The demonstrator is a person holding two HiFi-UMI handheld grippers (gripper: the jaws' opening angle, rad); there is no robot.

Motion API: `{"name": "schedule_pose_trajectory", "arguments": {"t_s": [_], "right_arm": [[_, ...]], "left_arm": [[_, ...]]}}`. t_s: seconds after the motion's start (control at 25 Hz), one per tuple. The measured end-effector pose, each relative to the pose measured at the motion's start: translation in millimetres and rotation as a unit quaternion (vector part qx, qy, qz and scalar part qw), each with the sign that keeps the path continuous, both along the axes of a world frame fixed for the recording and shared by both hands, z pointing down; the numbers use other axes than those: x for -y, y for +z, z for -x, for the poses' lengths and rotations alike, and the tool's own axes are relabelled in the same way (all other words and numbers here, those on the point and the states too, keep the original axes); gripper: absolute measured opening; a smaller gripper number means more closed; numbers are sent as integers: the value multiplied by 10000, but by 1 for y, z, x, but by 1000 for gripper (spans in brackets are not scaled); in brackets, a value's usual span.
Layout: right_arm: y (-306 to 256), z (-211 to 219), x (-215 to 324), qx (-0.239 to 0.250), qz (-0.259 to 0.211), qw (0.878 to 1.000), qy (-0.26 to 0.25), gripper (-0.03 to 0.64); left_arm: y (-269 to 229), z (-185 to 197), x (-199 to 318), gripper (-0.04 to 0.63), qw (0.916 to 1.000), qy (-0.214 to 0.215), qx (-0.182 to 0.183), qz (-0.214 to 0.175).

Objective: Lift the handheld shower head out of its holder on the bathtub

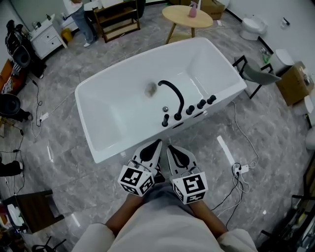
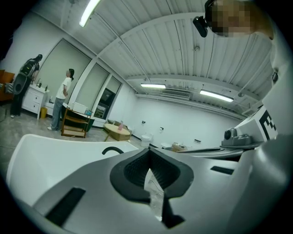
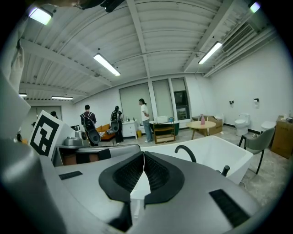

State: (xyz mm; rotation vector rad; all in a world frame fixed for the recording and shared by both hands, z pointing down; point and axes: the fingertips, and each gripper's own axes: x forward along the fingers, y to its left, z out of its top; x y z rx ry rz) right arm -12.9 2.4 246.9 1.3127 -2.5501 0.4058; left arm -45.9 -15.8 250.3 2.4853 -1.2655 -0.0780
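Though which piece is the shower head cannot be made out at this size, a row of black fittings point(image 1: 190, 110) stands along the near rim of the white bathtub point(image 1: 106, 81), with an arched black spout point(image 1: 173, 94) rising at its left end and curving over the basin. In the right gripper view, one upright black fitting point(image 3: 224, 170) shows on the rim to the right of the spout.

The left gripper point(image 1: 158, 143) and the right gripper point(image 1: 170, 147) are held side by side just short of the tub's near wall, tips pointing towards the fittings and touching none of them. Each gripper's own view shows its jaws pressed together with nothing held between them: the dark ribbed pads meet at the tip on the left gripper point(image 2: 149, 151) and on the right point(image 3: 143, 153).

Beyond the tub's far end stands a round wooden table point(image 1: 183, 18) with a pink bottle point(image 1: 193, 9) on it. A grey chair point(image 1: 256, 75) sits by the tub's right corner, and a white toilet point(image 1: 252, 25) is behind it. A person point(image 1: 81, 19) stands at the far left beside a white cabinet point(image 1: 47, 38). A white power strip point(image 1: 241, 169) lies on the grey marble floor point(image 1: 59, 81) to the right of the grippers.
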Motion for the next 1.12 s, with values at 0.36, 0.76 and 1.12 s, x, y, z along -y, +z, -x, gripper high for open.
{"name": "schedule_pose_trajectory", "arguments": {"t_s": [0.36, 0.76, 1.12], "right_arm": [[-4, 33, 5, 70, -159, 9998, -23, 20], [-13, 30, 17, 694, -525, 9959, 252, 20], [22, 15, 51, 435, -353, 9973, 479, 20]], "left_arm": [[-12, 32, 9, 5, 9994, 83, -162, -286], [4, 38, 11, 5, 9994, 189, -48, -276], [36, 26, 47, 5, 9994, 199, 207, -218]]}}
